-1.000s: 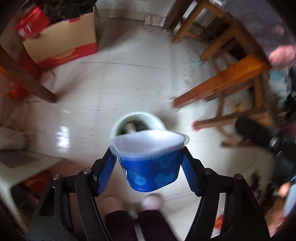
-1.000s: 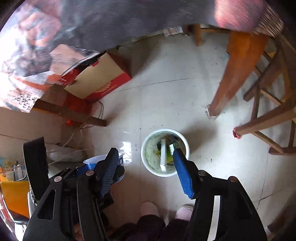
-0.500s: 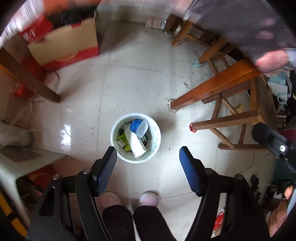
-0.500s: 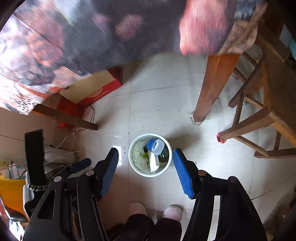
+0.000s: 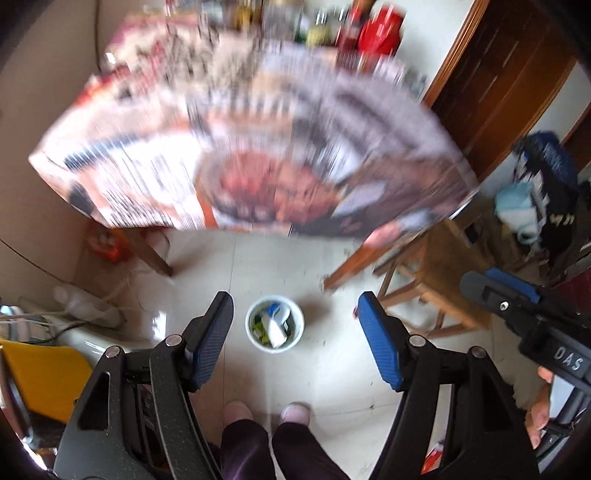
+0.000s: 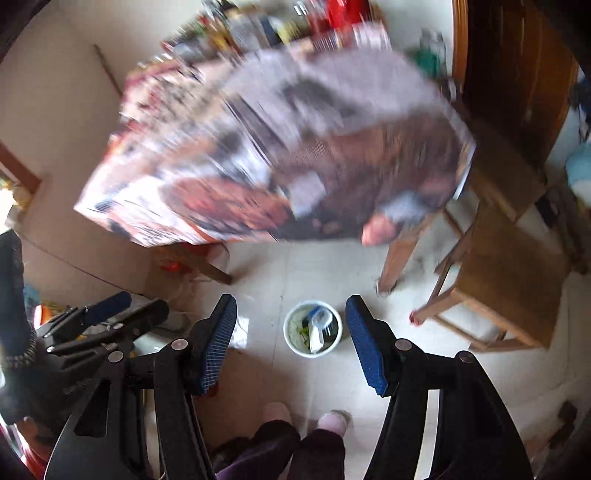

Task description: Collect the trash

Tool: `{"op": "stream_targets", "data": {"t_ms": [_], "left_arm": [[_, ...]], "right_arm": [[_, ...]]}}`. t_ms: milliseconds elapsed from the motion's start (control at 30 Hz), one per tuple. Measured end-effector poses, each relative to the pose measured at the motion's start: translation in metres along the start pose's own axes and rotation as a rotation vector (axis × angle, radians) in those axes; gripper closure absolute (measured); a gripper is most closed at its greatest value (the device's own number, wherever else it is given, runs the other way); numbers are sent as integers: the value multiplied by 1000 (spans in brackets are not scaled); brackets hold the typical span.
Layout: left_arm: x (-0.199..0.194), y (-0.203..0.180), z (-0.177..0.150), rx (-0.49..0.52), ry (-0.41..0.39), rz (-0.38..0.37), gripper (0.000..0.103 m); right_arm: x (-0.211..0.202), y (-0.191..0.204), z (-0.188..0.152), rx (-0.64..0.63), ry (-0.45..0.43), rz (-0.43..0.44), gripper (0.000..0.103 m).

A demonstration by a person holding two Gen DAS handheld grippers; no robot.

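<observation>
A white trash bin [image 5: 275, 349] stands on the pale tiled floor far below, holding a blue cup [image 5: 273, 307] and other wrappers. My left gripper [image 5: 295, 301] hangs high above it, open and empty, the bin showing between its blue pads. In the right wrist view the same bin [image 6: 310, 354] and blue cup [image 6: 319, 315] lie just below the right gripper [image 6: 291, 301], which is also open and empty. The table top above is badly blurred, and I can pick out no trash on it.
A table under a printed cover [image 5: 258, 147] fills the upper view, with jars and bottles [image 5: 332, 26] at its far end. Wooden chairs [image 6: 498, 258] stand at the right. The person's feet [image 5: 295, 411] are close below the bin. A yellow object [image 5: 37, 373] sits at the left.
The left gripper let the blue cup drop into the bin. Both grippers then rose well above the floor, so the bin shrank and the table top came into view.
</observation>
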State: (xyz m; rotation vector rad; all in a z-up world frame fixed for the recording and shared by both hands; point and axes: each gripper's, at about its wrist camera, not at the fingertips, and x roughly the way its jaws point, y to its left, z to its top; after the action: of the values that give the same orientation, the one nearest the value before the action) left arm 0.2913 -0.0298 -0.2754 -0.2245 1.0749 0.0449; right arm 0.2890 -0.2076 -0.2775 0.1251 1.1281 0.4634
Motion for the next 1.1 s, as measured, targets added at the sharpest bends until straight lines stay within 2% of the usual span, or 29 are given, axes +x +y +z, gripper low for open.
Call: {"op": "stream_targets", "data": {"t_ms": [33, 300, 500, 600, 667, 733, 867, 1100], "left_arm": [[-31, -5, 3, 4, -42, -3, 34], [-201, -31, 1, 125, -335, -13, 34], [-291, -33, -26, 166, -485, -65, 34], [-321, -21, -48, 176, -520, -101, 26], [-340, -15, -64, 178, -546, -105, 18], [-355, -10, -80, 178, -570, -107, 10], [-377, -2, -105, 176, -596, -107, 9], [-392, 2, -130, 197, -615, -100, 9]], "right_arm": [[-20, 6, 2, -17, -22, 6, 45], [-165, 57, 1, -127, -273, 49, 46], [-244, 95, -29, -183, -446, 56, 45], [-272, 110, -51, -197, -519, 10, 39], [-285, 116, -64, -202, -549, -5, 29], [-296, 124, -77, -208, -567, -10, 28], [-305, 132, -94, -188, -578, -4, 15], [-316, 141, -115, -178, -585, 1, 15]]}}
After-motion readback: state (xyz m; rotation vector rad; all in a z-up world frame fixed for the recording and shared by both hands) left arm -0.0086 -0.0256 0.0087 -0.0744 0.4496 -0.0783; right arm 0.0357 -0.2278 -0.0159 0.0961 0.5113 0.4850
